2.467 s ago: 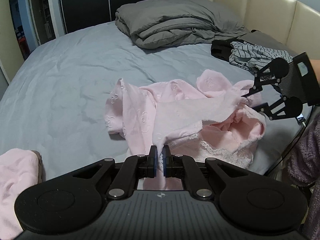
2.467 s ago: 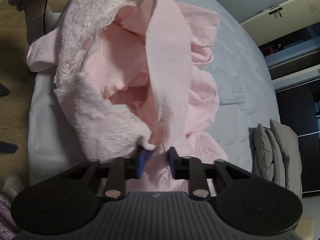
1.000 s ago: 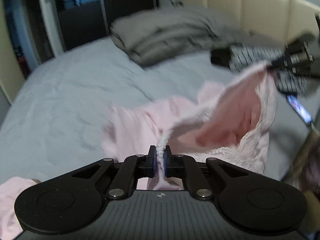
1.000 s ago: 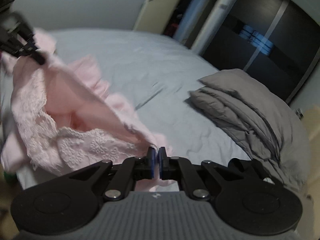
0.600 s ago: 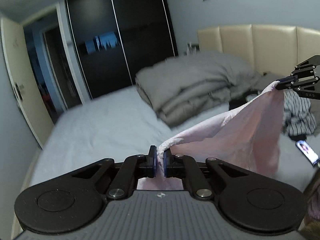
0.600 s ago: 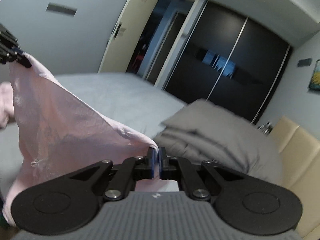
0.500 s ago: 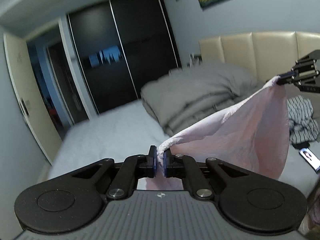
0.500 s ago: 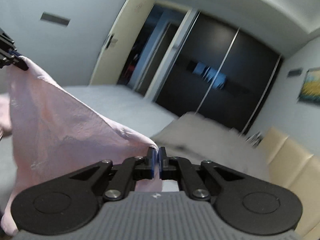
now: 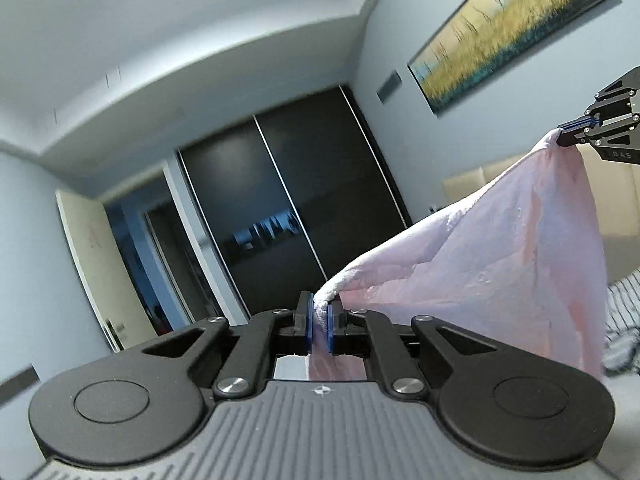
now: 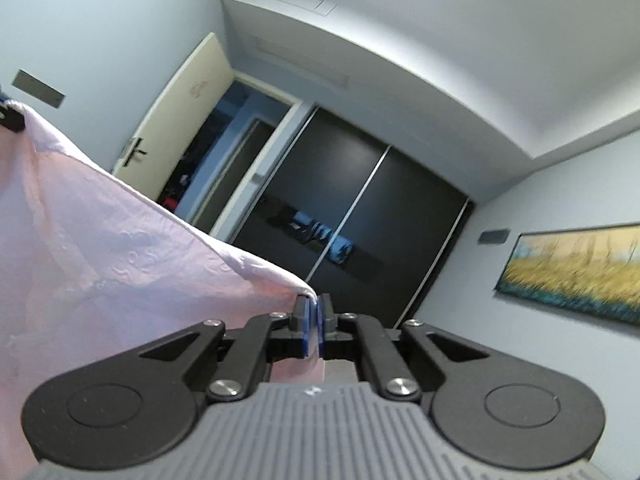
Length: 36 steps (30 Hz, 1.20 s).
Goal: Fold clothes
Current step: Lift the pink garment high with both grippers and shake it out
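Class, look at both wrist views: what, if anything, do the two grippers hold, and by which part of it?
Both hold one pale pink embroidered fabric garment. The left gripper and the right gripper each pinch a bunched point of its upper edge, and the cloth hangs between them.

One short marking can be read

The letters "DAS" stand in pale print on the black body of the right tongs (image 9: 576,130), seen at the far right edge of the left wrist view. A small round emblem sits on the grey housing of each tool near the camera, too small to make out.
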{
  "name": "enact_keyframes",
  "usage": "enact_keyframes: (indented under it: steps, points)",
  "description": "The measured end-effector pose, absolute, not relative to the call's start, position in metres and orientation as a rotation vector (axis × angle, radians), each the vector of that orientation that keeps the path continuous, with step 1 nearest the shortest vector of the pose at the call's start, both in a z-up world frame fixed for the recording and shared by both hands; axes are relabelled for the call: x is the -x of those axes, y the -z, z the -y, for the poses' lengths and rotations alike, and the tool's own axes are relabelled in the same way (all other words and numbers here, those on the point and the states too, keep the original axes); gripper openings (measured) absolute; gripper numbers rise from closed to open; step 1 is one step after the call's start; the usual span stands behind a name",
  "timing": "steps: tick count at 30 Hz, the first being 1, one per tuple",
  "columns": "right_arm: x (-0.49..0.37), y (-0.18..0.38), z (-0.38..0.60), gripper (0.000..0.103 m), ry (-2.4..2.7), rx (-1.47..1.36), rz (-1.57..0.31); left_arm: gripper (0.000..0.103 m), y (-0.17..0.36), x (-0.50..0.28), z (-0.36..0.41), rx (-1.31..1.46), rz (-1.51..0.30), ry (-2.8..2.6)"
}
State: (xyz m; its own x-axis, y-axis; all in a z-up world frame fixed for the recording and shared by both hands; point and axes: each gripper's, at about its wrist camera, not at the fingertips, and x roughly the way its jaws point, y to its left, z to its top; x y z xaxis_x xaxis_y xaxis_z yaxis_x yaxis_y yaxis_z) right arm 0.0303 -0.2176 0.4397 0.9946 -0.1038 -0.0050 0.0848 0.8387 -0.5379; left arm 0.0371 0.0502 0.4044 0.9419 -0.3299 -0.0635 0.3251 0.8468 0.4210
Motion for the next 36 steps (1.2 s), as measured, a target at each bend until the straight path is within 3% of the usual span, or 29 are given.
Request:
enact_keyframes:
  steps: [6,15,24,30,36]
  points:
    - [-0.099,-0.449,0.217,0.004,0.151,0.611,-0.109,0.005,-0.415,-0.094,-0.014,-0.503,0.004,0.300]
    - [-0.215,-0.410,0.220,0.004,0.215,0.634,-0.179,0.005,-0.405,-0.198,0.026,-0.526,-0.041,0.234]
    - [-0.242,-0.424,0.215,0.004,0.231,0.648,-0.095,0.005,-0.421,-0.202,0.007,-0.492,0.065,0.220]
    - [-0.218,-0.389,0.219,0.004,0.122,0.666,-0.192,0.005,-0.377,-0.176,-0.013,-0.533,-0.024,0.303]
    - [-0.171,-0.289,0.224,0.004,-0.020,0.650,-0.361,0.005,-0.285,-0.137,-0.034,-0.543,-0.228,0.436]
